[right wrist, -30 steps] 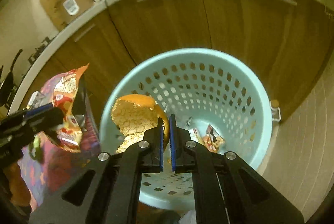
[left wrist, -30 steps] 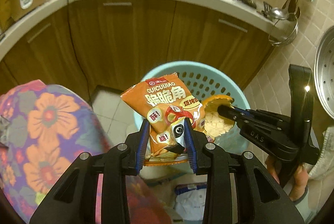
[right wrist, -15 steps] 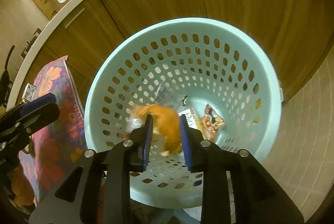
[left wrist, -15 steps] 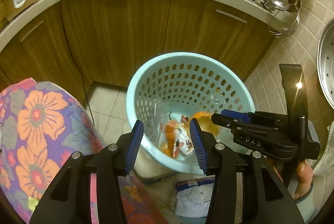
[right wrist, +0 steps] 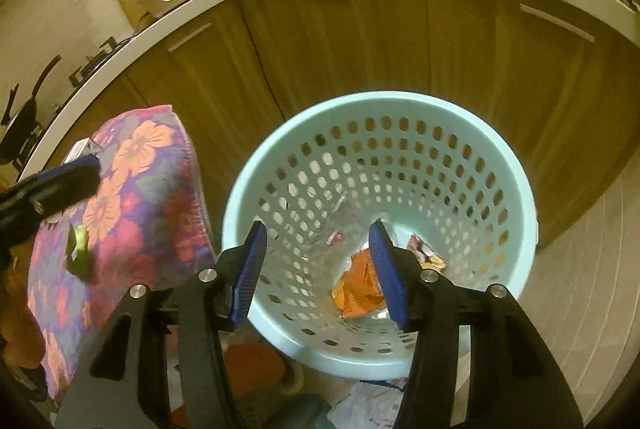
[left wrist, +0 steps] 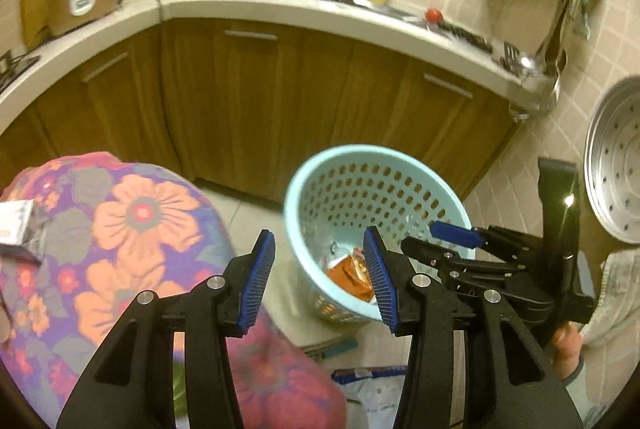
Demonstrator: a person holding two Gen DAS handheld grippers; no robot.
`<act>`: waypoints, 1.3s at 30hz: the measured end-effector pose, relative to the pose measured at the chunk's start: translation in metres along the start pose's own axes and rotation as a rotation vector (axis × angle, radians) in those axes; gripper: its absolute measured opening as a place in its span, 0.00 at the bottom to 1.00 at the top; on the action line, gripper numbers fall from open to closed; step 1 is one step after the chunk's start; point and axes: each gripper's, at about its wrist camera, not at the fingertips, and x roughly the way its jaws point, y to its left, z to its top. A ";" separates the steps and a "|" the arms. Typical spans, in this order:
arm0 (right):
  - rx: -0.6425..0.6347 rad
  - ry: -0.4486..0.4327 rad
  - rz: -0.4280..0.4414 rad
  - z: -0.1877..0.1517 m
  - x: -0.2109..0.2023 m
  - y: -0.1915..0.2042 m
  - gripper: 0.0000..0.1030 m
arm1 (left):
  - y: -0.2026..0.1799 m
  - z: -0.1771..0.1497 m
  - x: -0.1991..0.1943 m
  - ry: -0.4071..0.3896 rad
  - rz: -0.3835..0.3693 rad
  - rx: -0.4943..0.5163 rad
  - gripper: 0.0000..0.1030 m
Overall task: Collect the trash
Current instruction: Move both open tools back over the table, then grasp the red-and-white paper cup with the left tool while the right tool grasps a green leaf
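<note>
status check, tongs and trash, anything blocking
Left tongs open, empty. Right tongs open, empty. Orange snack bag lying in the blue basket. Nothing blocking the basket mouth.

basket (right wrist: 516,189): pale blue plastic, smooth, slight sheen, perforated wall. snack bag (right wrist: 358,287) inside: orange crinkled foil-like film, glossy. cabinet doors (left wrist: 256,101): brown wood grain, satin finish, thin metal handles. countertop (left wrist: 280,13): white, smooth, glossy. floral cloth (left wrist: 120,229): soft woven fabric, matt. steamer tray (left wrist: 616,165): bare metal, brushed, perforated. gripper pads (left wrist: 258,289): blue ribbed plastic or rubber on matt black plastic arms.
</note>
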 end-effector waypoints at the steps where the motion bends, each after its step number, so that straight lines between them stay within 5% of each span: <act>1: -0.007 -0.006 0.004 0.000 -0.001 0.004 0.48 | 0.006 -0.001 -0.008 -0.015 0.005 -0.013 0.44; 11: -0.125 -0.056 0.129 0.003 -0.017 0.068 0.48 | 0.074 -0.011 -0.084 -0.151 0.121 -0.124 0.44; 14: -0.189 -0.073 0.214 0.001 -0.023 0.105 0.48 | 0.105 -0.019 -0.115 -0.199 0.180 -0.175 0.52; 17: -0.272 -0.073 0.294 -0.006 -0.020 0.147 0.48 | 0.142 -0.032 -0.143 -0.234 0.241 -0.249 0.58; 25: -0.378 -0.026 0.340 -0.025 0.011 0.211 0.52 | 0.232 -0.083 -0.186 -0.261 0.354 -0.486 0.59; 29: -0.380 -0.002 0.341 -0.031 0.027 0.216 0.57 | 0.275 -0.109 -0.187 -0.238 0.323 -0.632 0.62; 35: -0.406 0.014 0.316 -0.037 0.040 0.225 0.57 | 0.296 -0.112 -0.152 -0.158 0.242 -0.679 0.62; 39: -0.431 0.009 0.302 -0.040 0.041 0.230 0.57 | 0.305 -0.108 -0.136 -0.152 0.254 -0.722 0.62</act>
